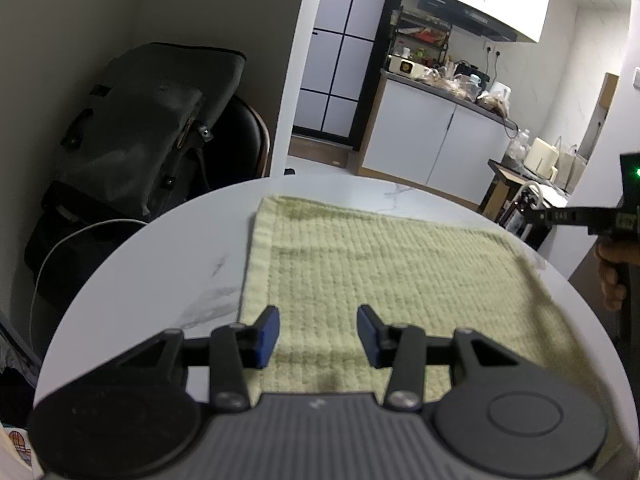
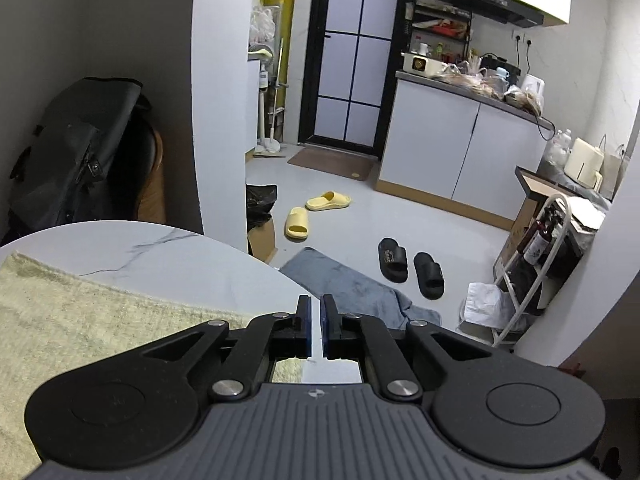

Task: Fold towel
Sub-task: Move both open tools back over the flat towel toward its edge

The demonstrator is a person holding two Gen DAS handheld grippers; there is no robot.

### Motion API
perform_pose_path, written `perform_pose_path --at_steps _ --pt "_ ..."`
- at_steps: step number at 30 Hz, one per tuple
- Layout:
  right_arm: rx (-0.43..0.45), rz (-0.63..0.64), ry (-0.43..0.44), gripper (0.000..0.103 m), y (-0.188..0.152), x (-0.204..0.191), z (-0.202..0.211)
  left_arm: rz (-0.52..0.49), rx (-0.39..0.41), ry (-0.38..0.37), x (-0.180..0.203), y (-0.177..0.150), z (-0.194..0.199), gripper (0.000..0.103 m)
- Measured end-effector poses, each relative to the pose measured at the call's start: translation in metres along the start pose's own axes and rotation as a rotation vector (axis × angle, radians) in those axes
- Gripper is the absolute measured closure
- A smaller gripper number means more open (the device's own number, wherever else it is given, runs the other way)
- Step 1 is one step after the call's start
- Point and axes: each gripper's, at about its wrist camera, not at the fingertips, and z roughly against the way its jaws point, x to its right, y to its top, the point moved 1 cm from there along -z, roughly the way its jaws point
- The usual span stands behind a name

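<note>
The towel (image 1: 360, 280) lies flat on the round marble table (image 1: 160, 272), pale yellow-green with a waffle weave. My left gripper (image 1: 318, 334) hangs over the towel's near edge, toward its left side, fingers spread wide with nothing between them; the cloth runs straight ahead from it toward the far rim of the table. The towel's left edge looks doubled, a thicker band along it, so it may already carry one fold, or that may only be a hem; I cannot tell which. My right gripper (image 2: 316, 330) sits off the towel's right edge, past the table rim, pointing out over the floor, pads nearly together with only a slit between them and nothing held. From it the towel (image 2: 80, 320) lies to the left and below. Judgement: the left gripper is the nearer one to the cloth; the right must swing left to reach the towel's right edge.
</note>
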Motion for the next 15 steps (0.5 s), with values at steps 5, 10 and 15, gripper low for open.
perform_pose_path --at_steps 5,10,15 --pt "-0.006 0.011 0.023 0.096 -0.008 -0.005 0.013 -0.002 0.005 -0.004 0.001 0.001 -0.003 0.057" --pt "-0.017 -0.002 0.039 0.096 -0.019 -0.011 0.028 0.012 0.012 0.007 -0.008 -0.002 0.000 0.056" --pt "-0.029 -0.019 0.053 0.096 -0.031 -0.017 0.045 0.006 0.012 -0.006 -0.009 -0.005 0.011 0.056"
